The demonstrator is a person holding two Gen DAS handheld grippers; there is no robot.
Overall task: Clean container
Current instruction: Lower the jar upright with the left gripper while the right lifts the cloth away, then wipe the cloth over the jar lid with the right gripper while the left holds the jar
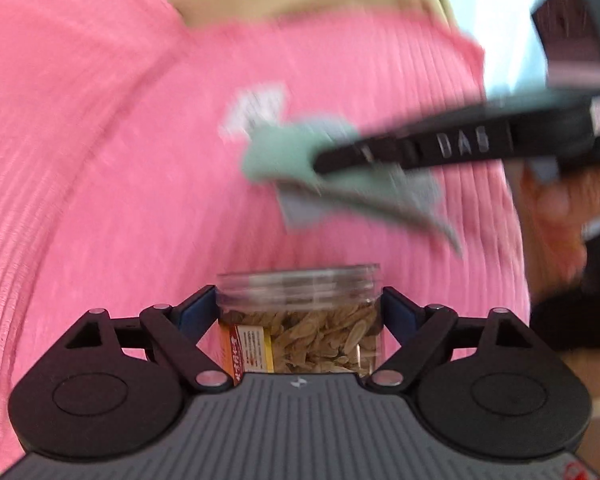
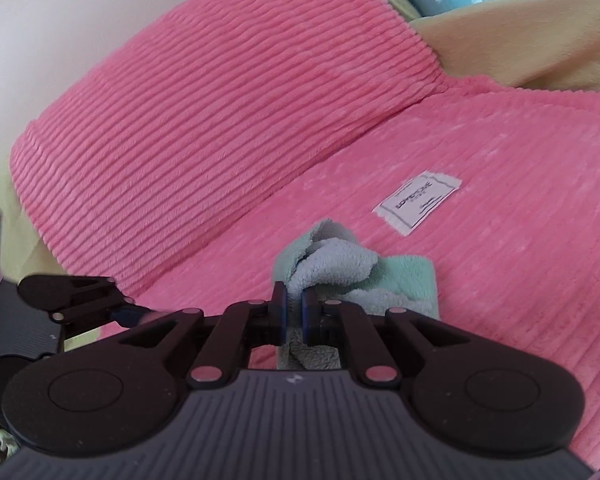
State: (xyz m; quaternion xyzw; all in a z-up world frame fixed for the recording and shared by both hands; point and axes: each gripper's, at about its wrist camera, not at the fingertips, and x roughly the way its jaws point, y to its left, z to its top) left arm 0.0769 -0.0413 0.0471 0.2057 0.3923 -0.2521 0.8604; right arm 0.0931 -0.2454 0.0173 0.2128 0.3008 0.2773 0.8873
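Black linkage arms, silver pivot pins, blue-padded jaws, ribbed grey housing, embossed "DAS".

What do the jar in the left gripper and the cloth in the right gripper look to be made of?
Jar: clear, smooth plastic by the look, though glass is possible; the seeds show through the wall, and the lid is see-through and ridged. Cloth: soft fluffy microfibre or terry, matte, mint on one side and pale grey-blue on the other, bunched where the right gripper pinches it.

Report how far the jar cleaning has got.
Done: the left gripper has its jaws shut on the clear jar, and the right gripper grips the green-grey cloth. In hand: the cloth hangs above the jar, apart from it. Left: wiping; no contact shows yet.
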